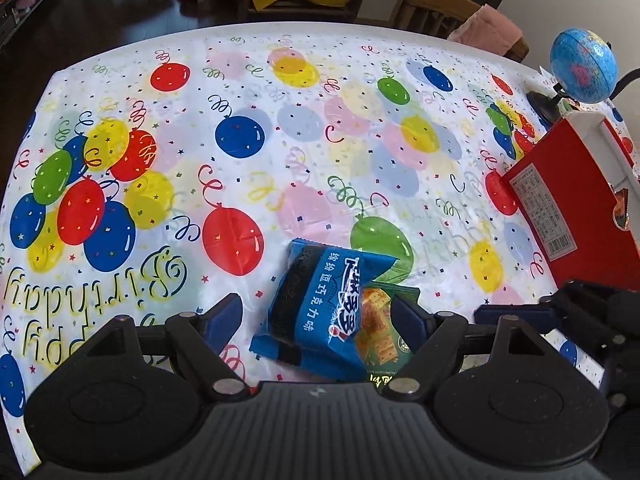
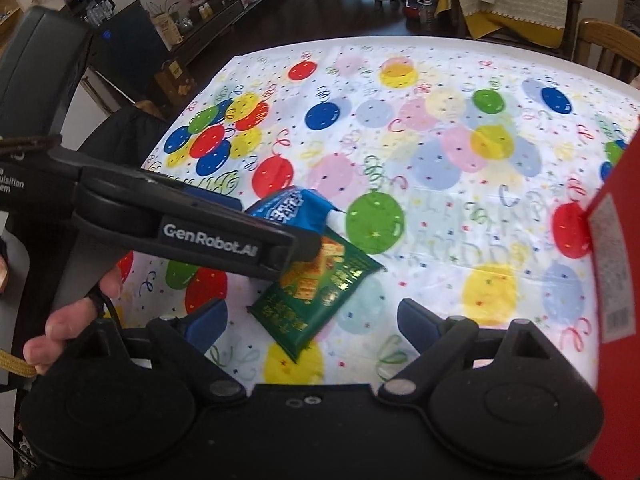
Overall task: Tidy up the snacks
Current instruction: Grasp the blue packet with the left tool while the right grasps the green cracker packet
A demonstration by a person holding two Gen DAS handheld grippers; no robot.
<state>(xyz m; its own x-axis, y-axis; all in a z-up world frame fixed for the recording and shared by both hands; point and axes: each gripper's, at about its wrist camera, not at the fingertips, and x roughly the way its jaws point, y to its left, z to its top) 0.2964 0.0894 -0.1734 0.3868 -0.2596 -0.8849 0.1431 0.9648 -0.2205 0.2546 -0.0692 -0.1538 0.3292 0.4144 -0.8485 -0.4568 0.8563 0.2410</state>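
A blue cookie packet (image 1: 320, 308) lies on the balloon tablecloth, partly on top of a green cracker packet (image 1: 380, 336). My left gripper (image 1: 320, 316) is open, its fingers on either side of both packets, touching neither that I can tell. In the right wrist view the green packet (image 2: 316, 300) lies ahead of my open right gripper (image 2: 312, 320), and the blue packet (image 2: 288, 210) shows behind the left gripper's body (image 2: 192, 228). A red box (image 1: 576, 196) stands at the right, also at the edge of the right wrist view (image 2: 616, 280).
A small blue globe (image 1: 582, 66) stands on the table's far right corner behind the red box. Wooden chairs (image 1: 432, 10) stand beyond the far edge. The tablecloth (image 1: 280, 128) covers the whole table.
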